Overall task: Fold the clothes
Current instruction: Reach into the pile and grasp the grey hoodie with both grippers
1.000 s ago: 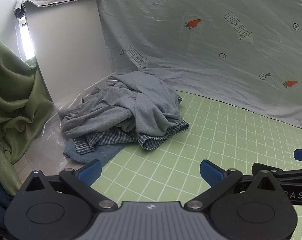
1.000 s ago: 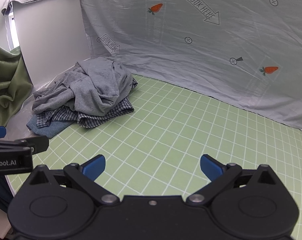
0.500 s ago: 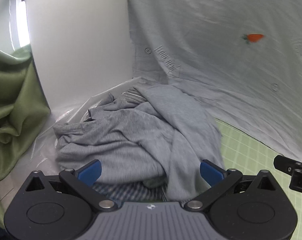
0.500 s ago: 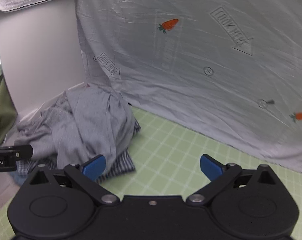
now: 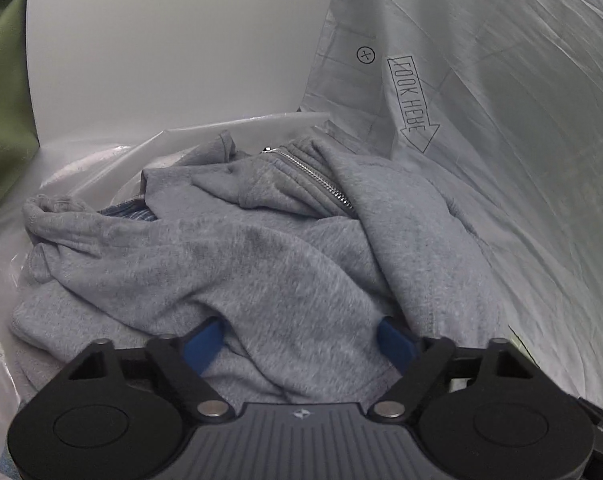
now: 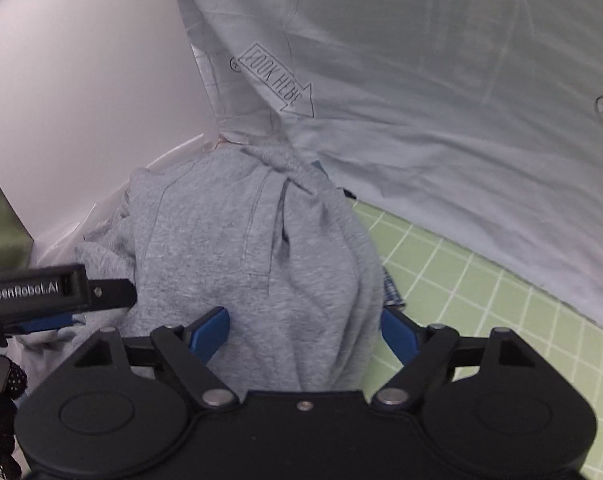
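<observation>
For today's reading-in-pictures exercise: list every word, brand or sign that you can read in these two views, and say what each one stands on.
"LOOK HERE", inside an arrow outline, on the grey backdrop sheet; it shows again in the right wrist view.
"GenRobot.AI" on the side of the left gripper, seen from the right wrist view.
Circled cross marks on the same sheet: signs, not words.
Nothing readable on the grey zip sweatshirt.

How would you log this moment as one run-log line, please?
left gripper: open, astride grey hoodie | right gripper: open, astride same hoodie | stage: pre-grasp | folded: nothing yet
</observation>
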Available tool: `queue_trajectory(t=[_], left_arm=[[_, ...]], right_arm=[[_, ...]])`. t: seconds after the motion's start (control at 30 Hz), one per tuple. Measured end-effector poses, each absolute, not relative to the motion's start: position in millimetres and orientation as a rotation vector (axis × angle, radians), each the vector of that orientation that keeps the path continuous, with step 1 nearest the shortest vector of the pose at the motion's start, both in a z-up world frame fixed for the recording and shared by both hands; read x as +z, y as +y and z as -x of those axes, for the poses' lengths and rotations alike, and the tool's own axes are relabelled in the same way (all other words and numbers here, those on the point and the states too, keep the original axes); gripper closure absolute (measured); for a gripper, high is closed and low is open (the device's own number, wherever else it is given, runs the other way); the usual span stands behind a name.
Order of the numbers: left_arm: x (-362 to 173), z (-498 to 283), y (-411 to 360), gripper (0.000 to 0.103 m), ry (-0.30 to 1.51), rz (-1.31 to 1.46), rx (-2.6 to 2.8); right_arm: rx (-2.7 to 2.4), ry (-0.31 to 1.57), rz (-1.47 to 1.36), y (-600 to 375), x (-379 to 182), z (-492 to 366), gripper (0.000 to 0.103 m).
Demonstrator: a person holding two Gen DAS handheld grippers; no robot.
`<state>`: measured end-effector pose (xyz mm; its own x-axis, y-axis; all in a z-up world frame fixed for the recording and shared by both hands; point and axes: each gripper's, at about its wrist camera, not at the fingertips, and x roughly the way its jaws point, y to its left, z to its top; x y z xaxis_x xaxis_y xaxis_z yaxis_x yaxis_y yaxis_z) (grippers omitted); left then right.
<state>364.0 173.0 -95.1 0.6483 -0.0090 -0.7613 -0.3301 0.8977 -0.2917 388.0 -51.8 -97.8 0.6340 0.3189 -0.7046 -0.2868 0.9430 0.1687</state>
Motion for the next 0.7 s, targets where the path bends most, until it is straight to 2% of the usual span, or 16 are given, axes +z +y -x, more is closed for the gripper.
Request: queue_trajectory(t=[0.03, 0.07, 0.17, 0.3, 0.5, 0.7], left_arm=[[-95, -364, 172, 0.035, 0.847, 0.428, 0.198], [-93, -362, 171, 0.048, 0.842, 0.420, 0.207], [-85, -357, 172, 0.084, 0.822, 0.420, 0.165], [-68, -346, 163, 0.096, 0.788, 0.345, 0.132], [-25, -297, 152, 0.098, 0.692, 0.332, 0.055], [19, -218, 118, 0.099, 0.631, 0.302, -0.079]], right_arm=[[0.375, 0.813, -0.072, -55, -98, -387, 0.031], [0.407, 0.812, -0.105, -58, -99, -385, 0.053], [0.436, 0.779, -0.121, -60, -95, -374, 0.090], [0.424, 0.698, -0.061, -58, -84, -351, 0.094], [0.352, 0.540, -0.049, -82, -41, -303, 0.098], [0.180, 0.410, -0.062, -151, 2, -225, 0.098]])
